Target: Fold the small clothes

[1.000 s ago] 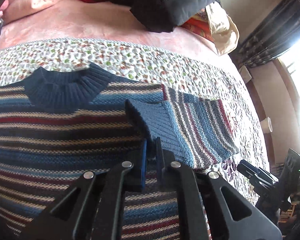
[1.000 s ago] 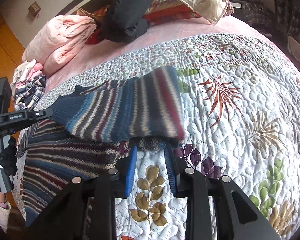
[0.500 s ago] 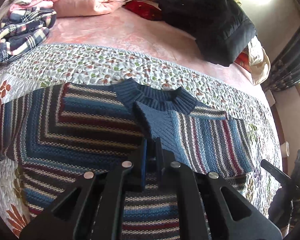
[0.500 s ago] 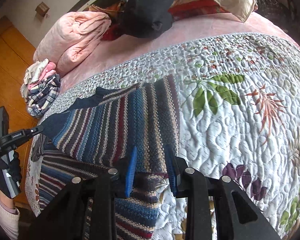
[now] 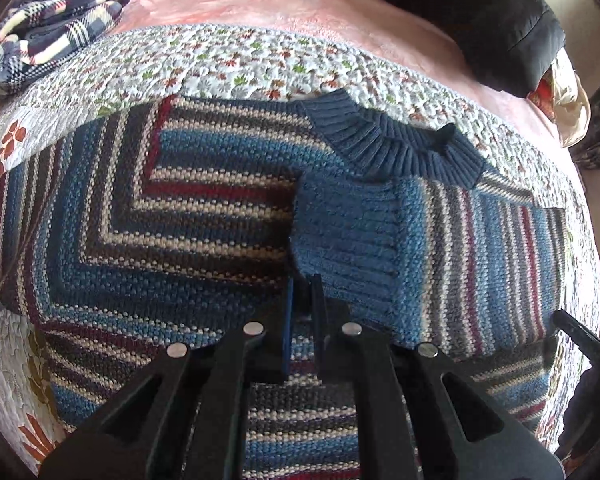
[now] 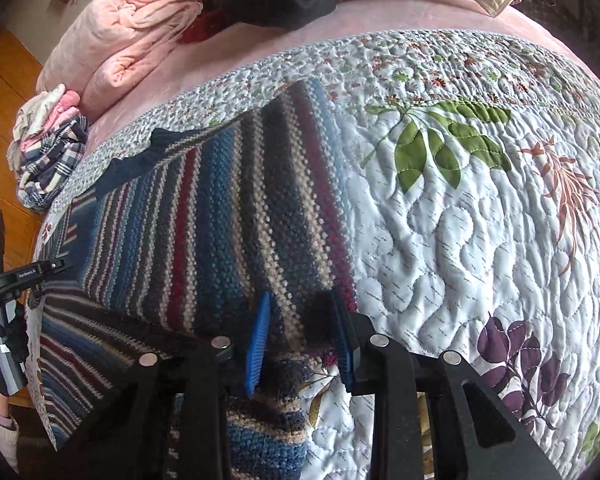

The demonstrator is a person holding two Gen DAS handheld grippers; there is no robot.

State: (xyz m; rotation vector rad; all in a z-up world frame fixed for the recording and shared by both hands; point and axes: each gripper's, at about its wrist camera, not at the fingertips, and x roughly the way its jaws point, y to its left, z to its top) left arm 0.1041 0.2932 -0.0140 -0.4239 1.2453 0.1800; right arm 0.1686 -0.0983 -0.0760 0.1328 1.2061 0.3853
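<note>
The striped knitted sweater in blue, maroon and cream (image 5: 148, 240) lies flat on the quilted floral bedspread (image 6: 480, 240) of the bed, its ribbed navy collar (image 5: 396, 144) on the far side. Its right sleeve (image 5: 440, 248) is folded across the chest, blue ribbed cuff (image 5: 340, 236) near the middle.

The left hand-held gripper (image 5: 302, 292) is pinched nearly closed on the cuff's near corner. The right hand-held gripper (image 6: 300, 328) has its blue pads parted and straddles the folded edge at the sweater's right side, gripping nothing that I can see.

To do this step well, I would lay the cuff down flat and square with the stripes before letting go, while the right one presses the fold so the crease runs straight from shoulder to hem. The left sleeve is not yet folded in.
</note>
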